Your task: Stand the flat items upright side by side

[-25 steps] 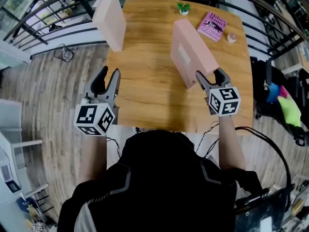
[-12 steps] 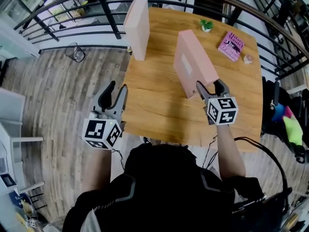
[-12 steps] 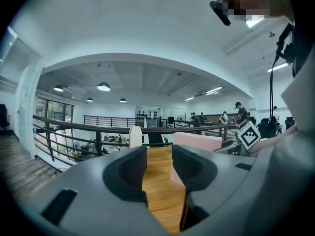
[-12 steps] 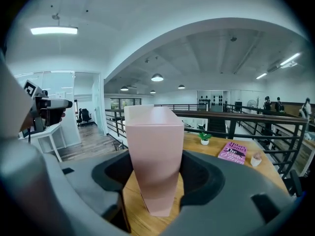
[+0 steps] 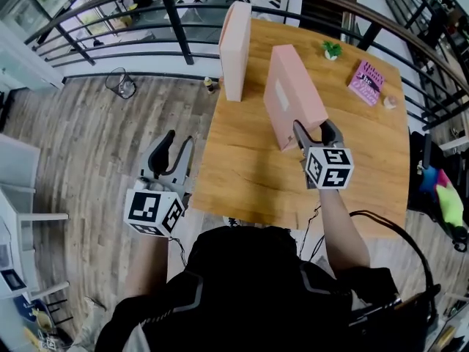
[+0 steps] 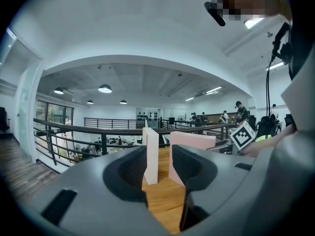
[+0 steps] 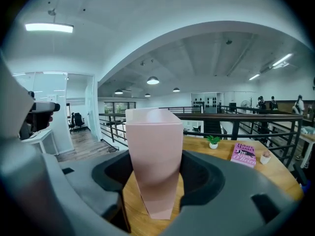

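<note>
Currently, held pink box [image 5: 293, 94], clamped upright by right gripper [image 5: 314, 130], is found right of standing pink box [image 5: 236, 50], faces near parallel; left gripper [image 5: 178, 139] is noted parted, empty.

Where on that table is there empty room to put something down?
The near half of the table is bare, from its left edge to the right claw. Also bare: right of that claw, this side of the book. Crowded: the far right corner, with plant and book. The gap between the left box and held box is narrow.
</note>
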Tool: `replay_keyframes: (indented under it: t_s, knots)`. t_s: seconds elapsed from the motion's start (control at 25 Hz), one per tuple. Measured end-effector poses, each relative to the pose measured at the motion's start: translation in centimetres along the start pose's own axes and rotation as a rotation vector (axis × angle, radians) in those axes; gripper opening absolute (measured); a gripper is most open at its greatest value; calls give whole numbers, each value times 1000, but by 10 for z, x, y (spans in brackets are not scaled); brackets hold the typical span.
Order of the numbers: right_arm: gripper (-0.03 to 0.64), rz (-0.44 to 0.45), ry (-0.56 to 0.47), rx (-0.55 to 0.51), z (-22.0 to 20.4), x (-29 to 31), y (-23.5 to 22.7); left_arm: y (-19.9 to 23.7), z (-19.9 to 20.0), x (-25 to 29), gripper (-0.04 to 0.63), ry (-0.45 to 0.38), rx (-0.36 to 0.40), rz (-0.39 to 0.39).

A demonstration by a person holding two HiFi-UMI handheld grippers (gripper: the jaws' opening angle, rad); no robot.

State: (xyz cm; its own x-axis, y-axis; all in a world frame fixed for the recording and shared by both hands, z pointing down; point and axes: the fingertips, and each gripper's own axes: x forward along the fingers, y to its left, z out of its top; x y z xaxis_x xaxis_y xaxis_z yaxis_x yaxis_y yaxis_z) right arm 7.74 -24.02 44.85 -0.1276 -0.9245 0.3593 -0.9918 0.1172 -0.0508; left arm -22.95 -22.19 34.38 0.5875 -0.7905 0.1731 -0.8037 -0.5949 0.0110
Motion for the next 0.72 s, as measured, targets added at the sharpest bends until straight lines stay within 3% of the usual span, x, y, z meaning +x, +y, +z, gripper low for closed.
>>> replay_keyframes:
  t_s: [0.36,0.72]
  knots:
    - [296,-96,4,50,19,55,27,46,2,4,179,-33,-48,2]
    - [296,-166,-3,87,34,96,37,69,-8,2,179,-8,-70,13]
